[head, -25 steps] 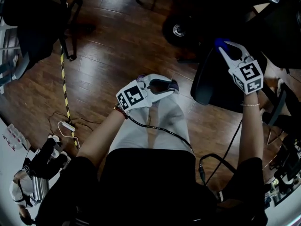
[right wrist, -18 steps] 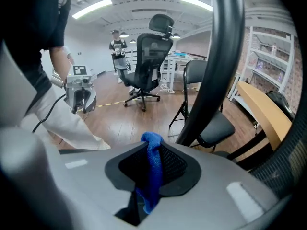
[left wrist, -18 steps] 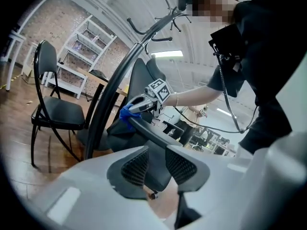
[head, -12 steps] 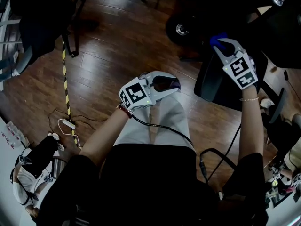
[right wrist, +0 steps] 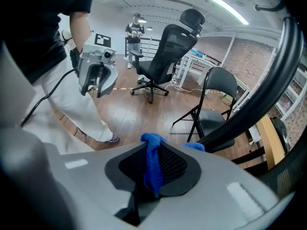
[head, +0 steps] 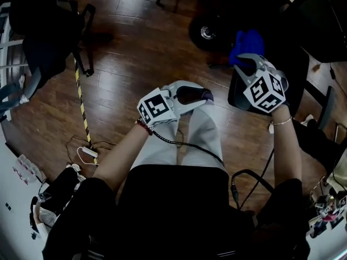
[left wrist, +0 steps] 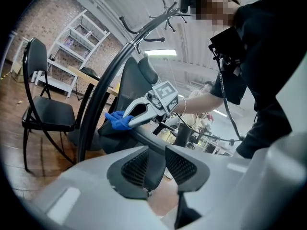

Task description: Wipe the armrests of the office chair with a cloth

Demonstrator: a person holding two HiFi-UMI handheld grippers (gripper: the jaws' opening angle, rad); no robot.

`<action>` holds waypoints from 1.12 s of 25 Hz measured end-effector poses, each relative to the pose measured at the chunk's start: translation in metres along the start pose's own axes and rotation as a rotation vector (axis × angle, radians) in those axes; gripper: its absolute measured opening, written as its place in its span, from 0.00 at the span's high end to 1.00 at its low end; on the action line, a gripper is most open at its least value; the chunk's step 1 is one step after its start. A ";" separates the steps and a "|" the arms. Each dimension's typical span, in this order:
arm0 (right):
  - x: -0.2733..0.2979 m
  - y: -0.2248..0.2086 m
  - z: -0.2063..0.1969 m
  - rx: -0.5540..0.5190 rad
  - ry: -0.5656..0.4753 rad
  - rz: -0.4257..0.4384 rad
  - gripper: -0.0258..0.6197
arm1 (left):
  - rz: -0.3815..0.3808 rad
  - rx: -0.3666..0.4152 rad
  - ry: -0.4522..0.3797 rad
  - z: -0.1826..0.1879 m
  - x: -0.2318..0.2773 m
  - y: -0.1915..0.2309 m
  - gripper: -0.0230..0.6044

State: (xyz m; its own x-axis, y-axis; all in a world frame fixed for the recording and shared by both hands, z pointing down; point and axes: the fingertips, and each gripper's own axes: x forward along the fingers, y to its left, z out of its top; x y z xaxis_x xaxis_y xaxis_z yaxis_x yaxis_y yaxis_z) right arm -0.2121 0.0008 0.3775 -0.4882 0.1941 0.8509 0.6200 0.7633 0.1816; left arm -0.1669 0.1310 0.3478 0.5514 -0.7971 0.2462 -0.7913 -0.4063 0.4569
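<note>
My right gripper (head: pixel 245 58) is shut on a blue cloth (head: pixel 246 41) and holds it at the top edge of the black office chair (head: pixel 295 64) on the right. In the right gripper view the cloth (right wrist: pixel 152 166) is pinched between the jaws, beside the chair's curved black bar (right wrist: pixel 261 99). Seen from the left gripper view, the right gripper (left wrist: pixel 144 111) presses the cloth (left wrist: pixel 116 120) on a dark chair arm (left wrist: pixel 144 139). Over the person's legs my left gripper (head: pixel 201 95) hangs open, with nothing between its jaws (left wrist: pixel 160 169).
A black folding chair (head: pixel 49 26) stands at the far left on the wood floor, beside a yellow-black tape line (head: pixel 81 104). A chair caster (head: pixel 206 33) sits ahead. Cables and a white power strip (head: pixel 87 154) lie at the left. A second office chair (right wrist: pixel 165 51) and a person (right wrist: pixel 135 32) stand farther off.
The right gripper has moved left and rolled, and more of the blue cloth now shows past its tips. The left gripper has stayed over the legs.
</note>
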 end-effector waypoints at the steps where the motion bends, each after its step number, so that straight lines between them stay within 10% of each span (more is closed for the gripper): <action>1: -0.002 0.009 0.001 -0.002 0.000 0.009 0.88 | -0.009 0.005 0.004 0.000 0.001 -0.002 0.79; 28: -0.041 0.192 -0.035 0.108 0.065 0.192 0.87 | -0.072 0.064 0.057 -0.013 0.035 -0.029 0.79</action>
State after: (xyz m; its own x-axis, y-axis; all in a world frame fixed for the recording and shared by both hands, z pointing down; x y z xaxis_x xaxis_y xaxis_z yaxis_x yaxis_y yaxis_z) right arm -0.0514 0.1179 0.3945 -0.3250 0.3050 0.8952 0.6269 0.7782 -0.0375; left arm -0.1216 0.1207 0.3539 0.6200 -0.7390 0.2637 -0.7634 -0.4906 0.4200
